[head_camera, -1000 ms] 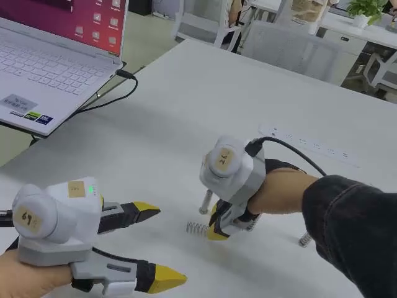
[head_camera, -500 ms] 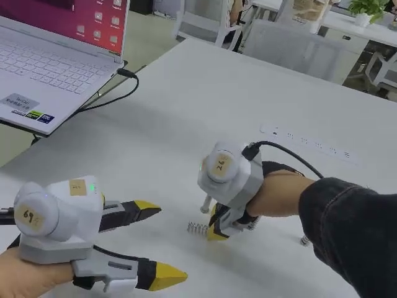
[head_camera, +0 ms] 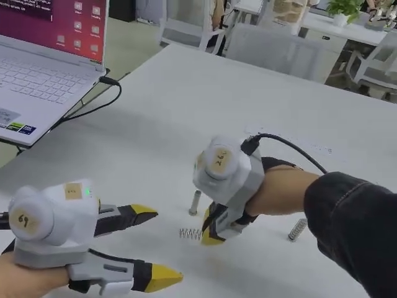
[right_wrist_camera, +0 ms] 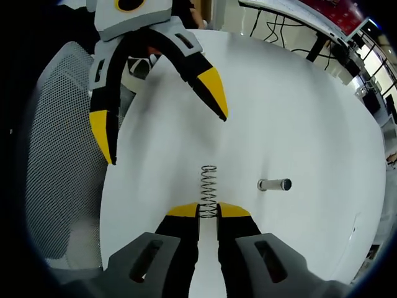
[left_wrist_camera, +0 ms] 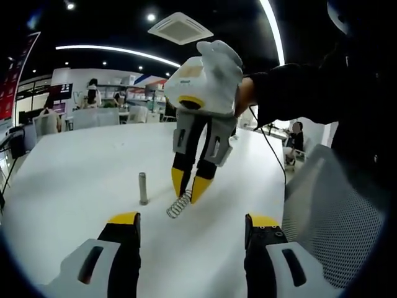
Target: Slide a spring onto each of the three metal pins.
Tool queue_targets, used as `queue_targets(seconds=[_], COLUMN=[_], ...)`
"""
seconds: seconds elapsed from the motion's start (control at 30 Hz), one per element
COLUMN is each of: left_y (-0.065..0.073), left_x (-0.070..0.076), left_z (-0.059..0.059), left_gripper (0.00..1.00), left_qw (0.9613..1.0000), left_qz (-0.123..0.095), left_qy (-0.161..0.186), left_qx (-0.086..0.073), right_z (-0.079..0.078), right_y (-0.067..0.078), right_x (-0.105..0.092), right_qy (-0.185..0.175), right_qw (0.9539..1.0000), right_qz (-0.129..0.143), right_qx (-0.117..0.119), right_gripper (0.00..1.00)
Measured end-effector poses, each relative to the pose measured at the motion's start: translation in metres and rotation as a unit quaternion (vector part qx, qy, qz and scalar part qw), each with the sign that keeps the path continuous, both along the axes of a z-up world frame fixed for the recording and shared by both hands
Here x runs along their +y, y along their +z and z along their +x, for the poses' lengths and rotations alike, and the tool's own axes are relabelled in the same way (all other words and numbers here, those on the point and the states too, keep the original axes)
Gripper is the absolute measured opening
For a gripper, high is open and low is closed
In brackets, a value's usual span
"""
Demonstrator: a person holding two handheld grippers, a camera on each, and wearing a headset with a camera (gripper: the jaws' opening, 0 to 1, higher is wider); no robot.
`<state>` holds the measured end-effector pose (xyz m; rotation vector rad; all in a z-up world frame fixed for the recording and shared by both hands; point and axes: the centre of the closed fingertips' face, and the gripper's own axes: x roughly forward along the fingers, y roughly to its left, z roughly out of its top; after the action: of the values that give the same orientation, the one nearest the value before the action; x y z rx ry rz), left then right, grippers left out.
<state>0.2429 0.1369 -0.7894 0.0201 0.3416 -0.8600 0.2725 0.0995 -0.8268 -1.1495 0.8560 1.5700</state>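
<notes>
Right gripper (head_camera: 209,236) pinches the thin coiled wire spring (head_camera: 189,233); left gripper (head_camera: 165,244), lower left, gapes empty. Best to tip it upright over the short steel pin (head_camera: 195,202).

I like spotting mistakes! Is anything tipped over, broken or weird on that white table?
Nothing looks broken. The metal pin stands upright but bare. A loose spring lies on the table near the sleeve, and the right tool pinches a second spring lying flat.

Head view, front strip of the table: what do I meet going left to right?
left gripper → held spring → right gripper → loose spring. The pin stands just behind the held spring, so its place in the order is unclear.
</notes>
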Motion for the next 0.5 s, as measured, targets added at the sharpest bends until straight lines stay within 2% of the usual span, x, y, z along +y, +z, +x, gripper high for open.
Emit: queue_targets(seconds=[0.27,0.5], left_y=[0.010,0.019], left_x=[-0.021,-0.042], left_z=[0.002,-0.001], left_gripper=[0.59,0.46], left_qw=[0.9994,0.9969], left_qz=[0.009,0.017], left_qy=[-0.034,-0.076], left_qx=[-0.006,-0.012], right_z=[-0.010,-0.021], right_y=[0.019,0.030], right_x=[-0.021,-0.033], right_qy=[-0.008,-0.012], right_qw=[0.9998,0.9996], right_qz=[0.014,0.021], right_qx=[0.011,0.013], right_gripper=[0.08,0.08])
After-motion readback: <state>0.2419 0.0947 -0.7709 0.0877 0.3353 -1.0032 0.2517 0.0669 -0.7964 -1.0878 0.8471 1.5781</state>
